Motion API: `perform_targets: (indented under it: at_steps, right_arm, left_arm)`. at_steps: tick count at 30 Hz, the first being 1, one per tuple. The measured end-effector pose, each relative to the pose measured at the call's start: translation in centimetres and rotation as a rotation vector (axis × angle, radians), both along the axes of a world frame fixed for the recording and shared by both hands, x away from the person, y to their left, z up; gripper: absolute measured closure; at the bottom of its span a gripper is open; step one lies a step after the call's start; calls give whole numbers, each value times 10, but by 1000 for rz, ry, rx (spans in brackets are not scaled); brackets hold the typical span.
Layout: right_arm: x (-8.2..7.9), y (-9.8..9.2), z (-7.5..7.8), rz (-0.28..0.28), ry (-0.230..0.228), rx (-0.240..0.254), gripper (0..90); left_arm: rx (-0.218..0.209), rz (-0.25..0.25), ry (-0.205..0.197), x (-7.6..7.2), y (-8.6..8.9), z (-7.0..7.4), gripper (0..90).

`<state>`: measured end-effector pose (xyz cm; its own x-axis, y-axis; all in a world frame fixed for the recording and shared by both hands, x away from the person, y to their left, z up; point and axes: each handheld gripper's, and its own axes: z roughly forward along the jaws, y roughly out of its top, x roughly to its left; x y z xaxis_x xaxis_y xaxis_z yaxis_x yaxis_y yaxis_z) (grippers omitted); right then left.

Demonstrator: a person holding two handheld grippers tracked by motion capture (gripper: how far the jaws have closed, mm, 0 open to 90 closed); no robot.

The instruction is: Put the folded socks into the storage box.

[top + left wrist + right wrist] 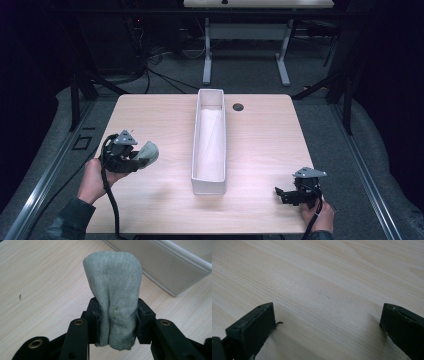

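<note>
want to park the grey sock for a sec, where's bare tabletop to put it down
Bare wood lies on the table between the left gripper, shut on the grey sock, and the long white tray. Right of the tray, a wider patch runs from the round grommet hole to the open right gripper. No part is crowded.

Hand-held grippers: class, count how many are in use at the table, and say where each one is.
2. The left hand-held gripper is at the table's left side, clamped on a grey cloth. The right hand-held gripper is near the front right corner, jaws apart, empty.
</note>
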<state>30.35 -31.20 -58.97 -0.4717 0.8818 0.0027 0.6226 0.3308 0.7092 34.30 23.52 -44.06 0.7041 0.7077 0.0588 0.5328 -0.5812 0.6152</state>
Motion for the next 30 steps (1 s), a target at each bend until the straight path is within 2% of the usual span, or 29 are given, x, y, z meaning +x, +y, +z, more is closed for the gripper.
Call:
perform_targets:
  at_steps: [14, 30]
  right_arm:
    - [0, 0, 0, 0, 0, 0, 0]
    - [0, 0, 0, 0, 0, 0, 0]
  left_arm:
    - [-10, -62, -31, 1, -21, 25, 629]
    - [-27, -133, -51, 5, -45, 48, 627]
